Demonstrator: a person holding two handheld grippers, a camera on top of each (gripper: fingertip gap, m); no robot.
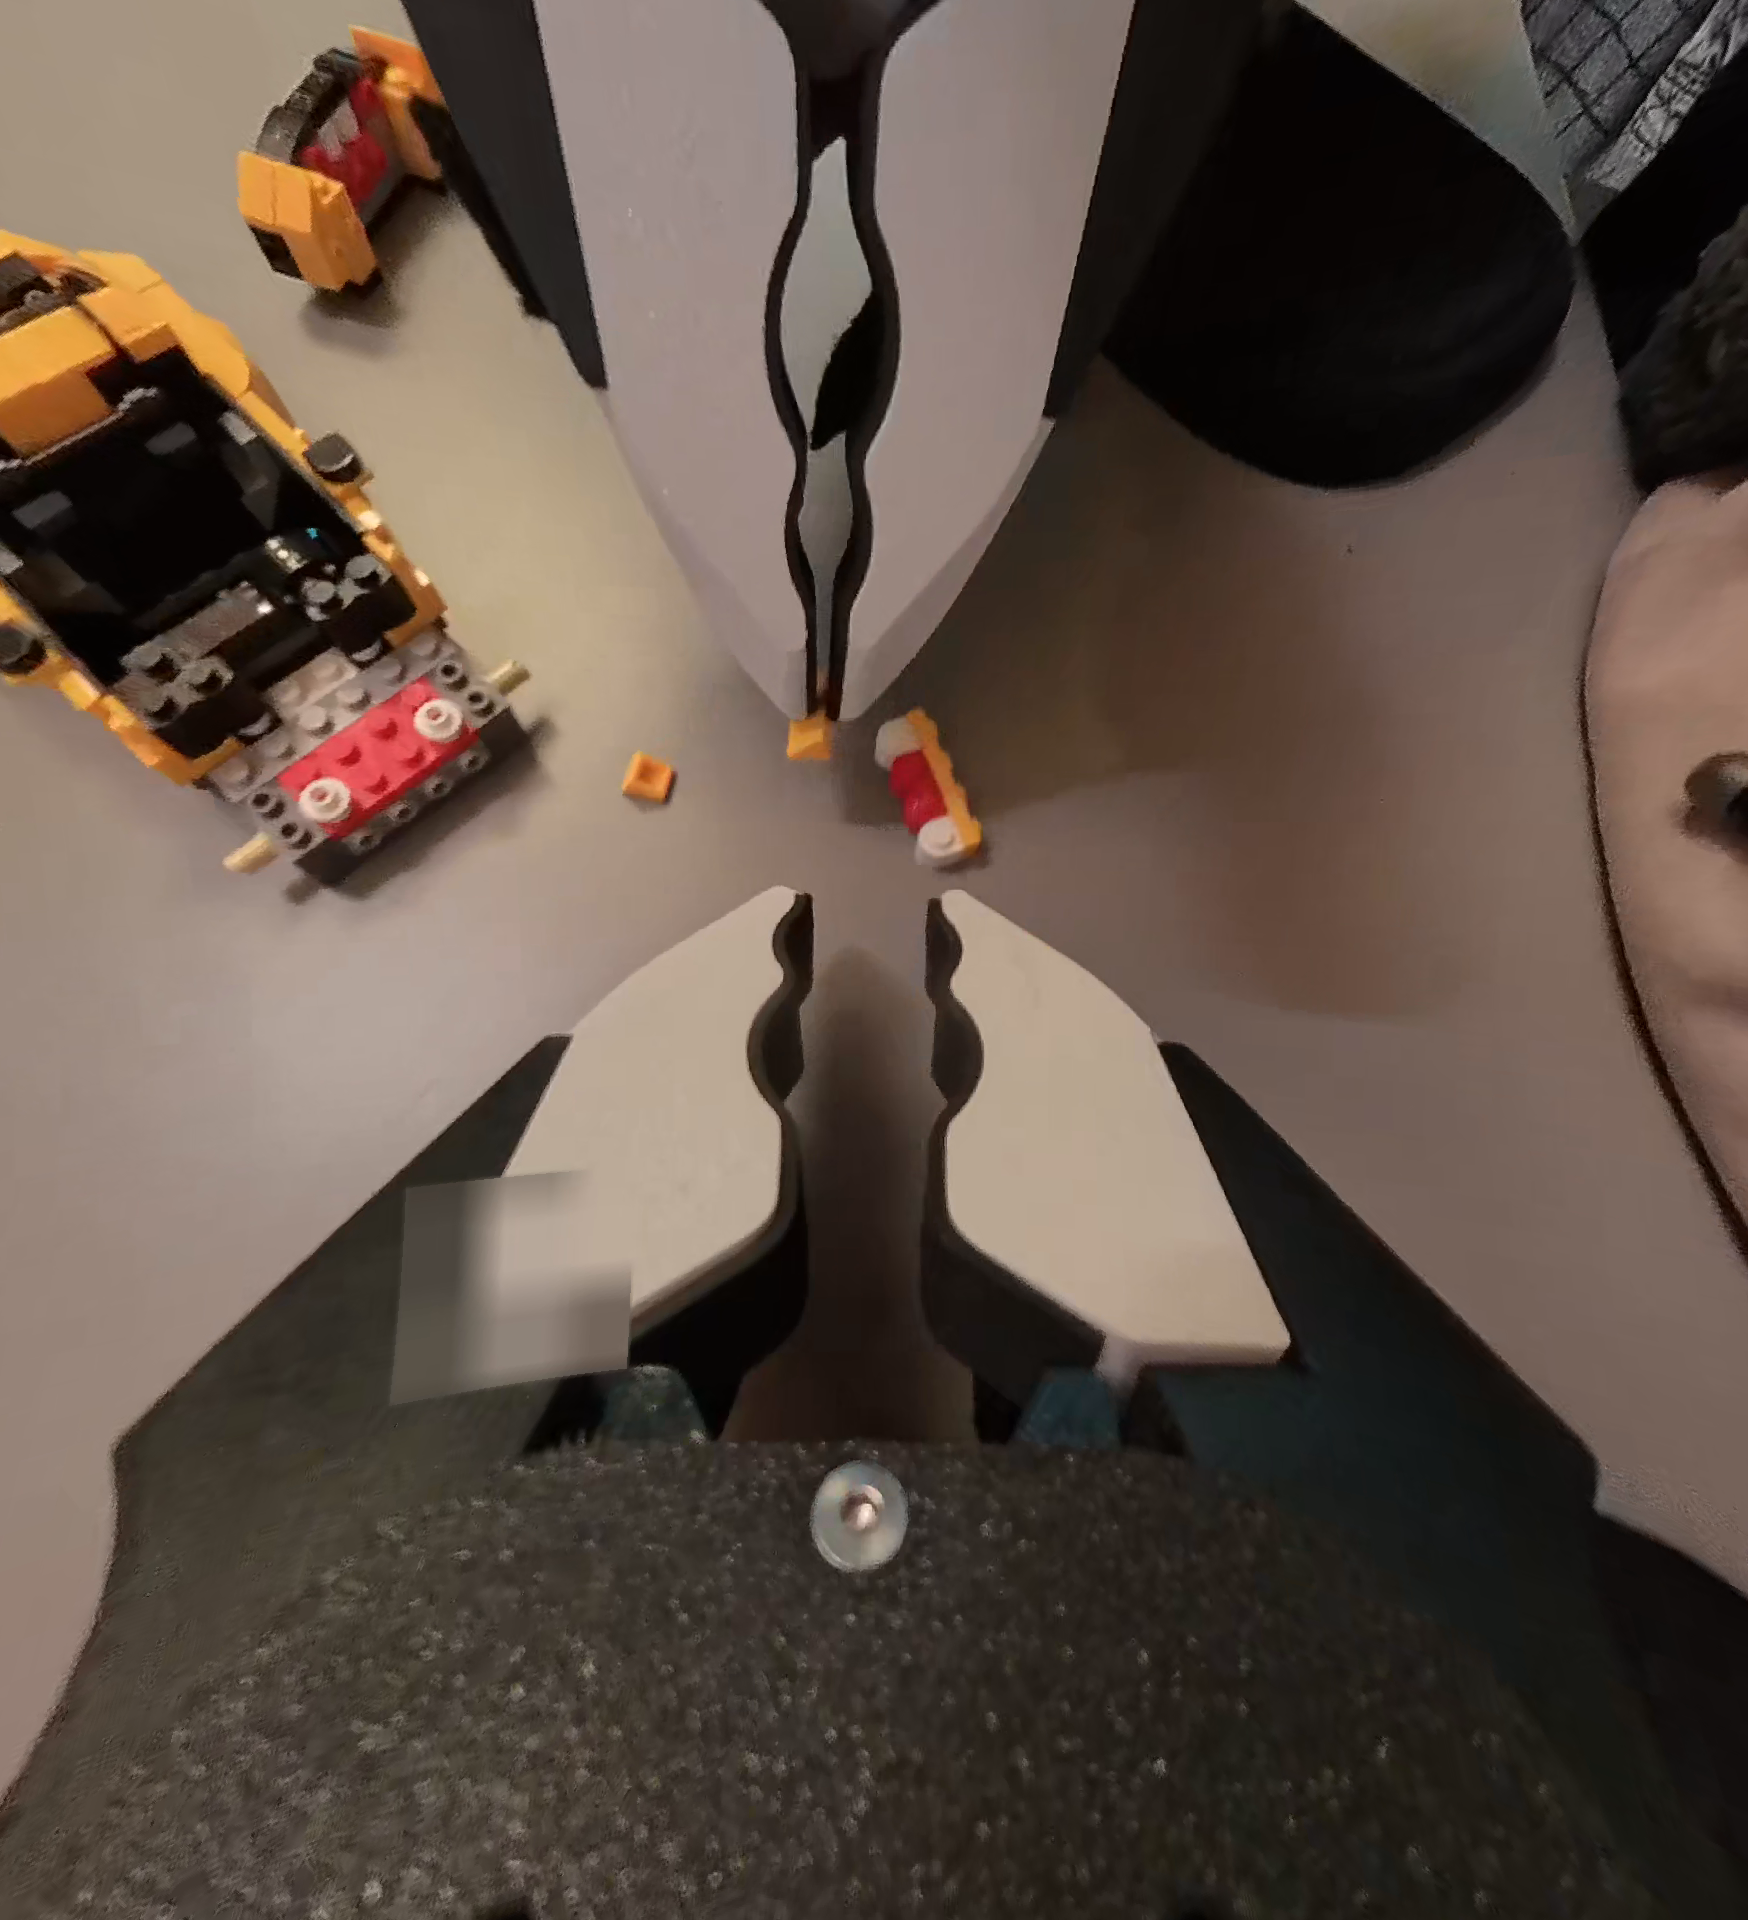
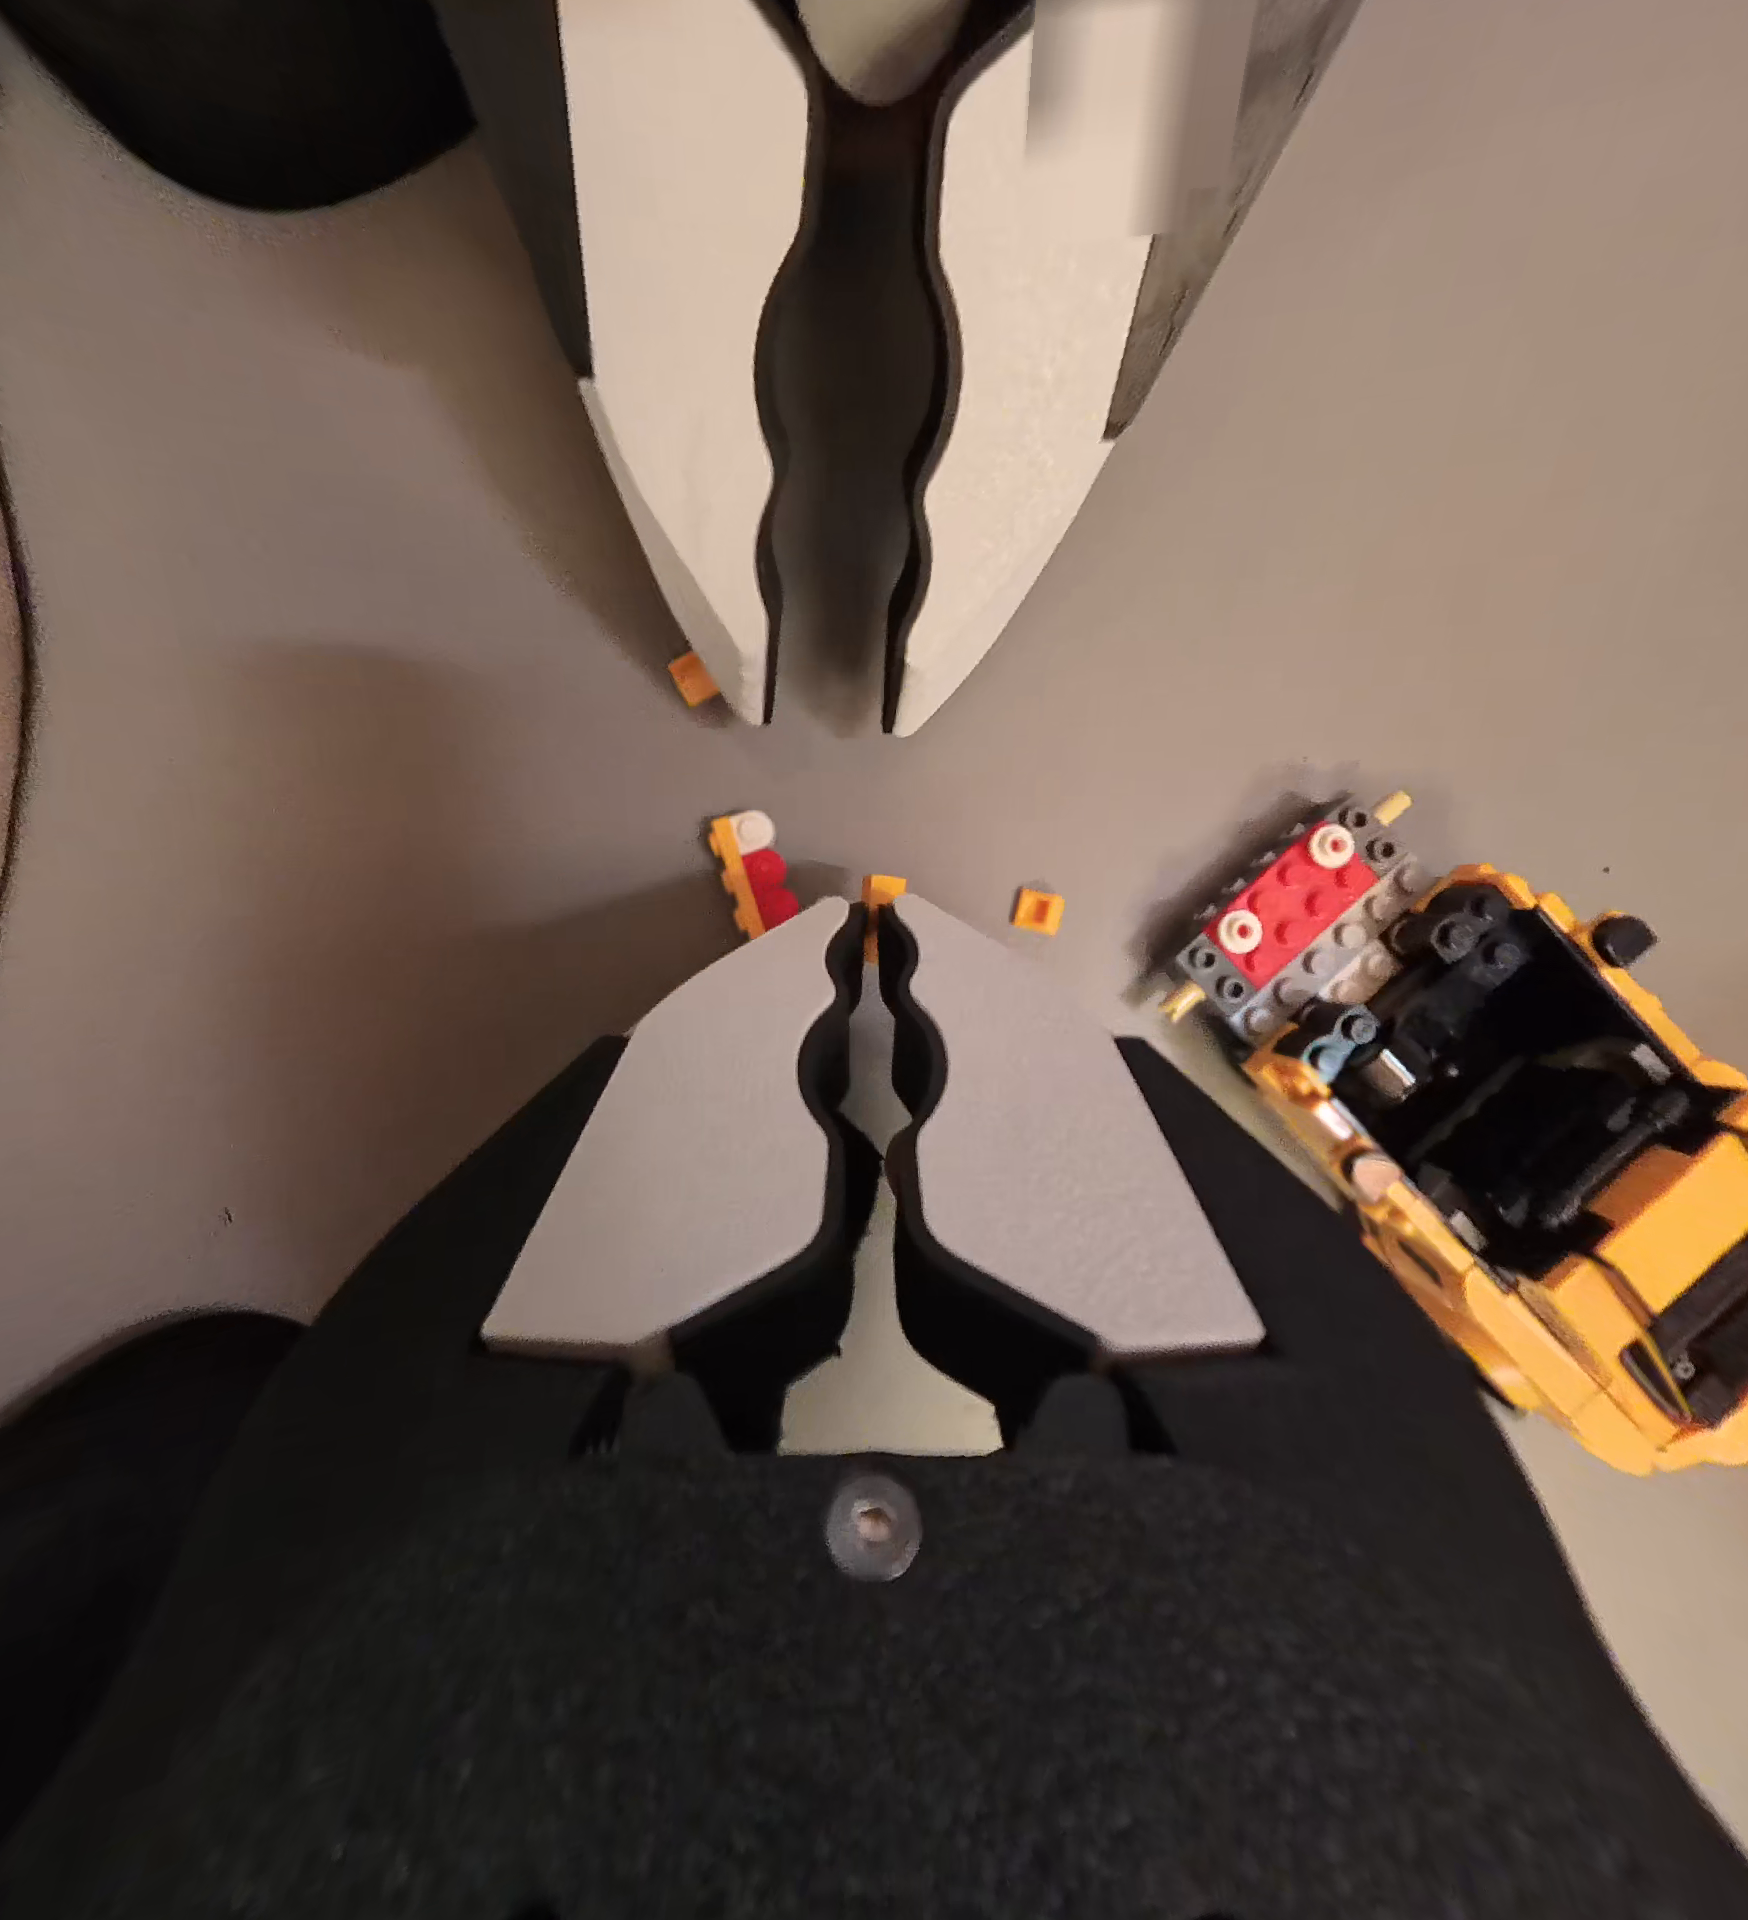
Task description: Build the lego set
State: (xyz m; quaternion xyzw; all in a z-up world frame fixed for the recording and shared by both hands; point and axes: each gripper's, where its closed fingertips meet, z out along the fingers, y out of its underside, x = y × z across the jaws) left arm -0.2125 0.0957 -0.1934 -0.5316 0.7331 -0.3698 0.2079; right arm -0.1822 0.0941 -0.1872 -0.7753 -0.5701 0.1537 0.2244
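Two grippers met nose to nose over the grey table [image 1: 1265,644], and most of the build looked done already. The yellow car [image 1: 111,520] lay off to one side with its body largely assembled, though its cabin stood roofless and the red and grey studded plates at one end were still bare. A separate yellow-and-red section [image 1: 340,177] sat apart from it in the left wrist view, not yet joined on.

The right gripper [image 2: 875,914] was closed almost fully, its tips pinching a small orange piece [image 2: 882,889] just above the table. The left gripper [image 1: 865,904] hung with its jaws parted a modest way and held nothing.

Loose parts remained between them: a small red, white and orange sub-assembly [image 1: 927,784] lay just beside the pinched piece, a second orange tile [image 1: 648,775] rested near the car's bare end, and a third orange tile [image 2: 691,677] showed beside the left gripper's tip in the right wrist view.

By that showing, the remaining work seemed to be fitting these small pieces, then attaching the separate section and closing the bare end of the car.
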